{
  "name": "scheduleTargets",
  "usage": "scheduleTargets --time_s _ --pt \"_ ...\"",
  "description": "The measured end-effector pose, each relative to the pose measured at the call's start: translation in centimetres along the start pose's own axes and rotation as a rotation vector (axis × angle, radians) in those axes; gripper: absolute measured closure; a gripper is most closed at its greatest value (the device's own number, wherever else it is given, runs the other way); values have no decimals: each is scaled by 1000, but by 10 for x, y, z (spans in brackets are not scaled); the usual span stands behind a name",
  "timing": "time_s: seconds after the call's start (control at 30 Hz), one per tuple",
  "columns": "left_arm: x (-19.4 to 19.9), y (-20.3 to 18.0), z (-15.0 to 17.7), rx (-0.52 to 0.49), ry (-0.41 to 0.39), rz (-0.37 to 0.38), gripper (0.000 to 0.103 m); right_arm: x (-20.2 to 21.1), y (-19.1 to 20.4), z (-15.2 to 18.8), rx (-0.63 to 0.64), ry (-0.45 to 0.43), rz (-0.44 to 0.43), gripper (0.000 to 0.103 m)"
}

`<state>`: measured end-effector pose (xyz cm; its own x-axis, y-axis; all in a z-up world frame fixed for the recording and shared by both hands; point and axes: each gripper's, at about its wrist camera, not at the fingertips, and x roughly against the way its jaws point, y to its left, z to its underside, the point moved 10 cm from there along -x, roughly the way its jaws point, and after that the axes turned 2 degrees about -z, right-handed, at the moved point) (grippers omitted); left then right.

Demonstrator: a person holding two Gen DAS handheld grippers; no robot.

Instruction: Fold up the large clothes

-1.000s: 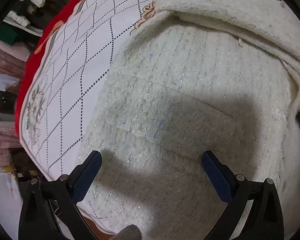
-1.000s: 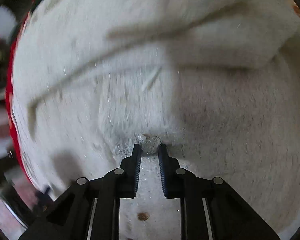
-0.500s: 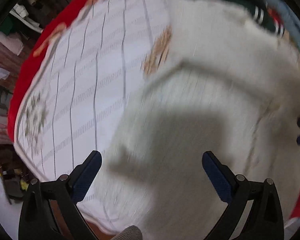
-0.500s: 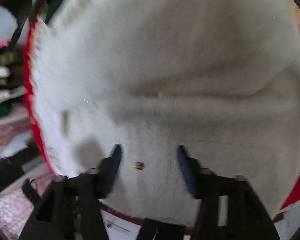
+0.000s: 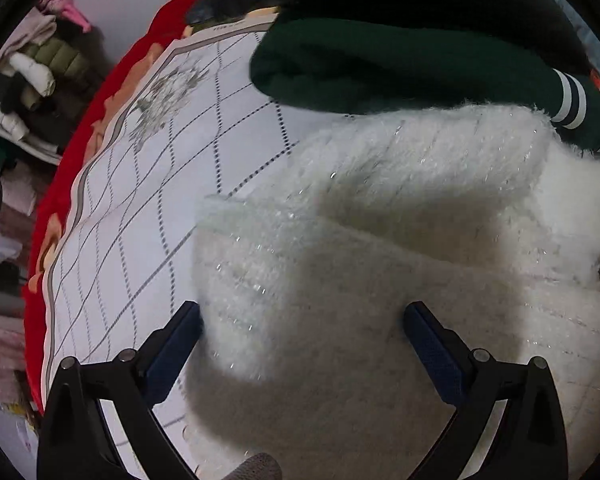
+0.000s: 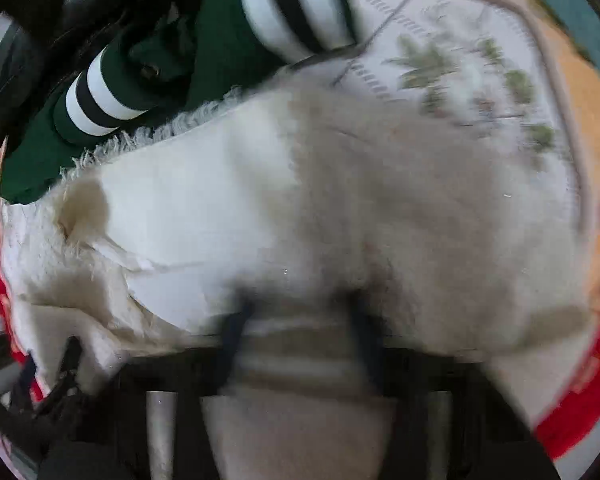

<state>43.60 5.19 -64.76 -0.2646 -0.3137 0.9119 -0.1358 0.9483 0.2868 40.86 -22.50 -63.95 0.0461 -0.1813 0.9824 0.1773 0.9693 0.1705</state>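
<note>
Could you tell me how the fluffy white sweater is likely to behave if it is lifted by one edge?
The white sweater would probably flop and drape: it already lies in soft, rounded folds. It looks thick and fuzzy, so likely bulky but fairly light. Its long fibres probably cling rather than slip on the patterned cloth.

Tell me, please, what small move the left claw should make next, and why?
Probably lower the open left claw and close it on the folded edge of the white fuzzy garment: its jaws stand wide over that fold, gripping nothing.
</note>
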Motion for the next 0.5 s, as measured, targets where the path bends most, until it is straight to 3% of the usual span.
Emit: scheduleTargets --time_s 0.07,0.13,0.27,0.33,0.4,0.5 --pt "2 -3 -1 -21 -16 -8 0 6 4 -2 41 -36 36 94" --pt "4 -5 0 -22 -24 -5 0 24 9 -9 70 -125 38 95" --pt "-7 -1 -5 3 -2 21 0 55 2 -34 31 -259 38 95" --pt "-12 1 -10 10 10 29 0 49 -2 -42 17 -220 39 95" --pt "-6 5 -11 41 24 42 0 37 4 -39 30 -121 53 91" --pt "14 24 -16 97 -20 22 0 61 17 -26 36 -85 -24 88"
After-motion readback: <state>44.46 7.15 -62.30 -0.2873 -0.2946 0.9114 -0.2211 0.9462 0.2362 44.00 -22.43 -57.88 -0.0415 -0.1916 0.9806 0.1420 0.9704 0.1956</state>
